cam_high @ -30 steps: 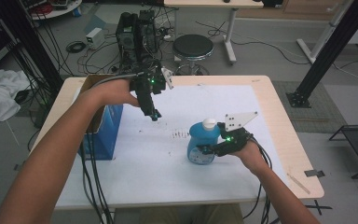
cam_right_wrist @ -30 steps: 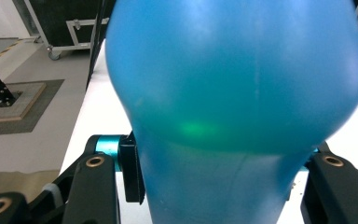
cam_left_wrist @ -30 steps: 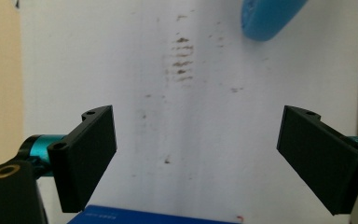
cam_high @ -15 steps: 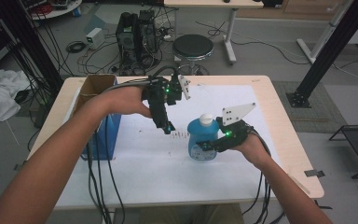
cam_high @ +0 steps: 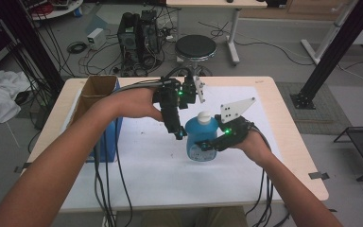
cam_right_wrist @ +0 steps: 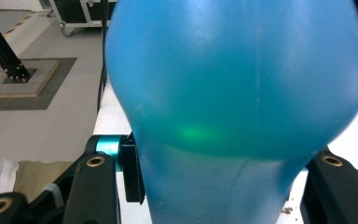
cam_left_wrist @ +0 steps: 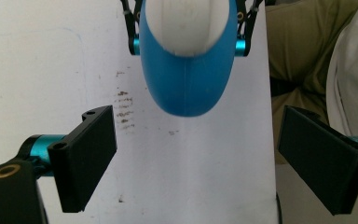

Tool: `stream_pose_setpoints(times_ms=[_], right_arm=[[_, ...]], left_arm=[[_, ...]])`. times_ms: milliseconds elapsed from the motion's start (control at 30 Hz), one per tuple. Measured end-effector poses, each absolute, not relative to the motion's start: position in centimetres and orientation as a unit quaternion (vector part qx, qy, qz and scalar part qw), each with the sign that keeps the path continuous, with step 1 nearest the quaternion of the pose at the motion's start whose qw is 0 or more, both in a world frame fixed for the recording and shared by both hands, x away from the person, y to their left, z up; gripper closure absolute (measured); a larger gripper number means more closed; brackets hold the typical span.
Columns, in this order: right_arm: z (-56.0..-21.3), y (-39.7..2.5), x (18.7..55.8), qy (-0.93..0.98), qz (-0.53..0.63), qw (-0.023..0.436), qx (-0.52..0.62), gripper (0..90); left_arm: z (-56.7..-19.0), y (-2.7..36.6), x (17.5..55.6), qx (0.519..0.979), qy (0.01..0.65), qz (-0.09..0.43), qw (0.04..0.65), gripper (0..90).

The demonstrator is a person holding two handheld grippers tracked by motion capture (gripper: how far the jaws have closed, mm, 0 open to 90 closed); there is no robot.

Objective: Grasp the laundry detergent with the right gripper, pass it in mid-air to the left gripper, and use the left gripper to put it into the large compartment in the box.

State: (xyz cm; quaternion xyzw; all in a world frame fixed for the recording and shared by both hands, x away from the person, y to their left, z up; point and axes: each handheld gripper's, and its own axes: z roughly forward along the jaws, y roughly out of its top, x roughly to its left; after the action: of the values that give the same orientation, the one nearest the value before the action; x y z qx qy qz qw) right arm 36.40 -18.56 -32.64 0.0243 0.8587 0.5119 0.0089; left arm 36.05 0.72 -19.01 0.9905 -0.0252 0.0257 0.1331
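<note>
Right gripper (cam_high: 208, 144) jaws clamp blue bottle (cam_high: 201, 139), steadying it on counter (cam_high: 283, 142); left gripper (cam_high: 179, 135) jaws spread above its white cap (cam_high: 203, 116), likely to grasp it.

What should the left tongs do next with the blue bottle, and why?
Probably ease the left tongs forward and shut them on the white cap of the blue plastic bottle. Their jaws stand wide open, short of the cap, which lies ahead between them. The right tongs already clamp the bottle's body upright on the white table sheet.
</note>
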Motion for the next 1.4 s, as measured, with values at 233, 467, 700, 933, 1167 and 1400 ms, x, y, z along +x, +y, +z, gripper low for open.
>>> stream_pose_setpoints(times_ms=[233, 467, 700, 933, 1167, 1400], right_arm=[[-32.0, -17.8, 36.3, 0.861, 0.508, 0.008, 0.015, 43.9], [-31.5, -16.5, 36.4, 0.862, 0.507, 0.016, -0.004, 43.9], [-31.2, -15.6, 36.3, 0.865, 0.502, 0.012, -0.007, 43.9], [-31.0, -15.3, 36.4, 0.868, 0.497, 0.006, -0.01, 43.8], [-31.0, -15.3, 36.3, 0.867, 0.499, 0.003, -0.004, 43.7], [-30.9, -15.3, 36.5, 0.867, 0.498, 0.002, -0.008, 43.8]], left_arm=[[-18.7, 0.1, 35.9, 0.991, -0.023, 0.02, 0.13, 11.9], [-18.8, -0.5, 35.8, 0.992, -0.023, 0.019, 0.126, 11.9], [-19.1, -0.8, 36.0, 0.991, -0.024, 0.014, 0.128, 11.9], [-19.7, -1.0, 36.2, 0.993, -0.023, 0.01, 0.119, 11.9], [-20.1, -1.2, 36.3, 0.993, -0.023, 0.007, 0.117, 12.0], [-20.4, -1.3, 36.4, 0.993, -0.025, 0.009, 0.116, 12.7]])
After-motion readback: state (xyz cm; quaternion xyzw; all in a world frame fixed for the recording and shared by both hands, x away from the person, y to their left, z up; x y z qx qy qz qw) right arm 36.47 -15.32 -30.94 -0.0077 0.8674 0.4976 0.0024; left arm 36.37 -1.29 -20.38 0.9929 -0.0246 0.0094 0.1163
